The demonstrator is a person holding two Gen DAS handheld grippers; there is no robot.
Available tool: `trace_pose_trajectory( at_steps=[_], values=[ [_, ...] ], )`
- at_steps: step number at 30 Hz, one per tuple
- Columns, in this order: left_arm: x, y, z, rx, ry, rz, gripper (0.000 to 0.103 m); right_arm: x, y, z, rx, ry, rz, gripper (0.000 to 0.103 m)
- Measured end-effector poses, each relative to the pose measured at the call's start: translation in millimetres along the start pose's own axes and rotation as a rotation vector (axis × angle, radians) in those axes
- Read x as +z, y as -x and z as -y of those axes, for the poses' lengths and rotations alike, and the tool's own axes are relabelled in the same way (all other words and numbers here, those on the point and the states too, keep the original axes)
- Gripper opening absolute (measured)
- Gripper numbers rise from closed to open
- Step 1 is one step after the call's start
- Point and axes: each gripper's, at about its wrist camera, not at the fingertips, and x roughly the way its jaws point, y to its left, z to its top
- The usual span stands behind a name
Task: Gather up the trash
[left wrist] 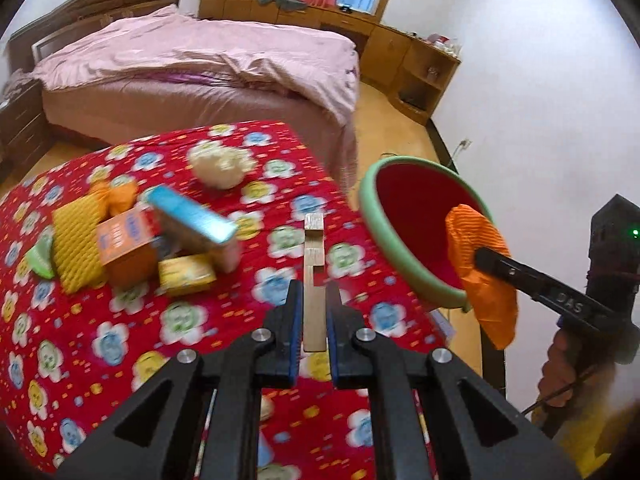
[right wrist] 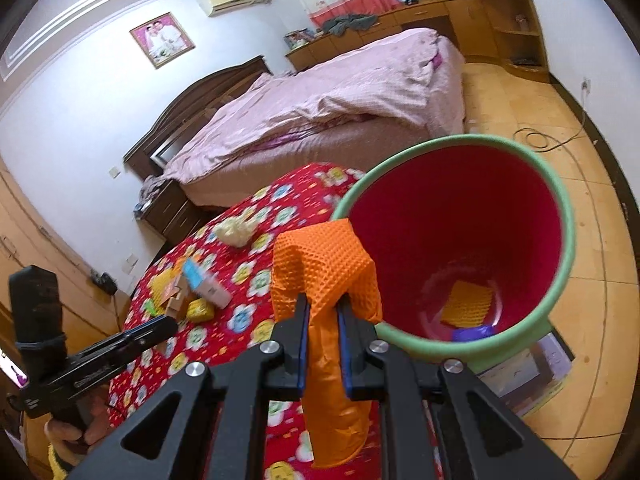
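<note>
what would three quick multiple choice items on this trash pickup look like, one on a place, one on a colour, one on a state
1. Where does the bin stand?
A. on the bed
B. beside the table edge, over the floor
C. in the middle of the table

2. What colour is the cloth in the right gripper?
A. orange
B. blue
C. white

3. How is the left gripper now?
A. open and empty
B. shut on a crumpled white wad
C. shut on a thin wooden piece

Answers:
1 B, its green rim sits just off the red flowered tablecloth with floor tiles behind it.
2 A, the waffle-textured fabric pinched in the jaws is bright orange.
3 C, the jaws clamp a pale wooden strip, while the crumpled white wad lies on the table.
</note>
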Motion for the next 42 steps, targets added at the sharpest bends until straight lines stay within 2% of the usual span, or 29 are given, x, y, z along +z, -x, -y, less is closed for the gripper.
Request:
trace_pose_trajectory(
  at_steps=[13, 15, 17, 18, 19, 20, 22, 32, 42],
  values=[
    [31, -71, 82, -0.071, -0.109, -0.072, 0.009, 31, -3, 74, -0.110, -0.090, 0.024, 0.017],
    [34, -79, 91, -0.070, -0.130, -0.075, 0.009, 33, -4, 83, -0.121, -0.100, 0.026, 0.020],
    [37, -84, 99, -0.060, -0.150, -0.069, 0.010, 35, -6, 89, -0.129, -0.108, 0.030, 0.027],
    [38, -85, 102, -0.058, -0.156, -0.070, 0.011, 36, -6, 92, -0.131, -0.112, 0.034, 0.029],
    [38, -86, 104, -0.054, -0.160, -0.073, 0.017, 36, -6, 94, -0.127, -0.116, 0.037, 0.032],
    [38, -87, 104, -0.050, -0.159, -0.076, 0.023, 36, -5, 97, -0.123, -0.119, 0.038, 0.037],
    [38, -88, 102, -0.043, -0.147, -0.075, 0.027, 36, -4, 100, -0.115, -0.126, 0.044, 0.042],
    [34, -74, 88, -0.022, -0.092, -0.058, 0.027, 32, 9, 93, -0.115, -0.128, 0.070, 0.052],
    [17, -33, 57, 0.017, -0.028, -0.022, 0.028, 16, 23, 65, -0.096, -0.111, 0.063, 0.062]
  ],
)
